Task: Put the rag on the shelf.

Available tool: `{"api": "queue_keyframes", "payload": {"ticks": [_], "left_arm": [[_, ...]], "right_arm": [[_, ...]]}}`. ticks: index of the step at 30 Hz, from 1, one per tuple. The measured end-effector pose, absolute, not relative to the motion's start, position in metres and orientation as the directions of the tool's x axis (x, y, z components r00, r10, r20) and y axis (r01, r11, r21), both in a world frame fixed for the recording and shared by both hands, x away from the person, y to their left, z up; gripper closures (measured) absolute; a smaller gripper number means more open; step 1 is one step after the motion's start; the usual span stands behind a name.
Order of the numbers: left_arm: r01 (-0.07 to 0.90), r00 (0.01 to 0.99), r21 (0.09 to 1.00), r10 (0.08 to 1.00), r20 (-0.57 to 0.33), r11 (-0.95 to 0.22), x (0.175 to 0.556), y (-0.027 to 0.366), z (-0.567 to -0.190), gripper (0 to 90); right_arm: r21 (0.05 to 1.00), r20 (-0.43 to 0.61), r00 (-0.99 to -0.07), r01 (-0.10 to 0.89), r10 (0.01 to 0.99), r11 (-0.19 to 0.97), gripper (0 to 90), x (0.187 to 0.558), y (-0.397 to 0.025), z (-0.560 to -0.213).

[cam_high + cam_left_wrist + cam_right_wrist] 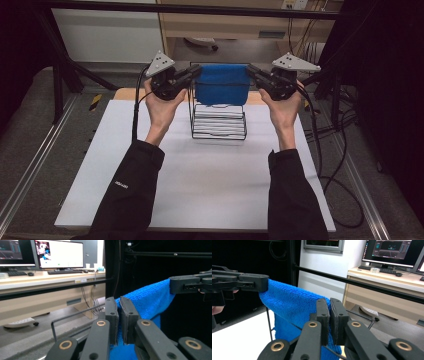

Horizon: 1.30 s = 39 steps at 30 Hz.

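Note:
A blue towel hangs stretched between my two grippers above a black wire rack on the white table. My left gripper is shut on the towel's left top corner, and my right gripper is shut on its right top corner. In the left gripper view the jaws pinch the blue towel, with the right gripper farther off on its other corner. The right gripper view has the jaws closed on the towel, and the left gripper holds the far corner. The towel's lower edge hangs into the rack.
A black frame bar crosses behind the table. Beyond it stands a wooden desk with monitors and keyboards. Cables trail on the floor at the table's right. Metal rails run along both sides.

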<state>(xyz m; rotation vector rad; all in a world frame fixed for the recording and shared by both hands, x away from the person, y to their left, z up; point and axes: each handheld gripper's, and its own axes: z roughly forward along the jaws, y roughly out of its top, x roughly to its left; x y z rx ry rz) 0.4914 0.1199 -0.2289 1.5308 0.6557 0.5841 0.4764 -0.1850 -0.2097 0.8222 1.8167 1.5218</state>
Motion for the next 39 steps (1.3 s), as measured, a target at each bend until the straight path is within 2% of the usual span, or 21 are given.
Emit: {"api": "queue_keyframes", "payload": {"ticks": [26, 30, 32, 36, 37, 38, 39], "left_arm": [[0.15, 0.725, 0.979, 0.689, -0.012, -0.14, 0.479, 0.124, -0.247, 83.1], [0.167, 0.727, 0.977, 0.686, -0.03, -0.135, 0.476, 0.128, -0.239, 79.1], [0.168, 0.724, 0.976, 0.689, -0.028, -0.137, 0.475, 0.129, -0.233, 71.7], [0.164, 0.721, 0.98, 0.692, -0.042, -0.111, 0.475, 0.132, -0.215, 71.3], [0.162, 0.721, 0.981, 0.692, -0.042, -0.109, 0.475, 0.132, -0.213, 72.2], [0.162, 0.723, 0.981, 0.689, -0.043, -0.109, 0.476, 0.132, -0.21, 77.5], [0.167, 0.726, 0.979, 0.686, -0.043, -0.115, 0.477, 0.131, -0.209, 77.5]], "right_arm": [[0.97, -0.009, -0.672, 0.175, 0.74, 0.171, 86.2, 0.466, -0.189, -0.236], [0.967, -0.001, -0.685, 0.184, 0.728, 0.174, 86.3, 0.467, -0.19, -0.241], [0.966, -0.008, -0.691, 0.181, 0.723, 0.183, 86.3, 0.467, -0.19, -0.244], [0.965, -0.01, -0.696, 0.182, 0.718, 0.19, 86.2, 0.467, -0.19, -0.246], [0.963, -0.014, -0.699, 0.182, 0.715, 0.197, 86.3, 0.467, -0.19, -0.247], [0.963, -0.019, -0.701, 0.179, 0.713, 0.202, 86.2, 0.467, -0.19, -0.248], [0.963, -0.019, -0.701, 0.179, 0.713, 0.202, 86.2, 0.467, -0.19, -0.248]]}}
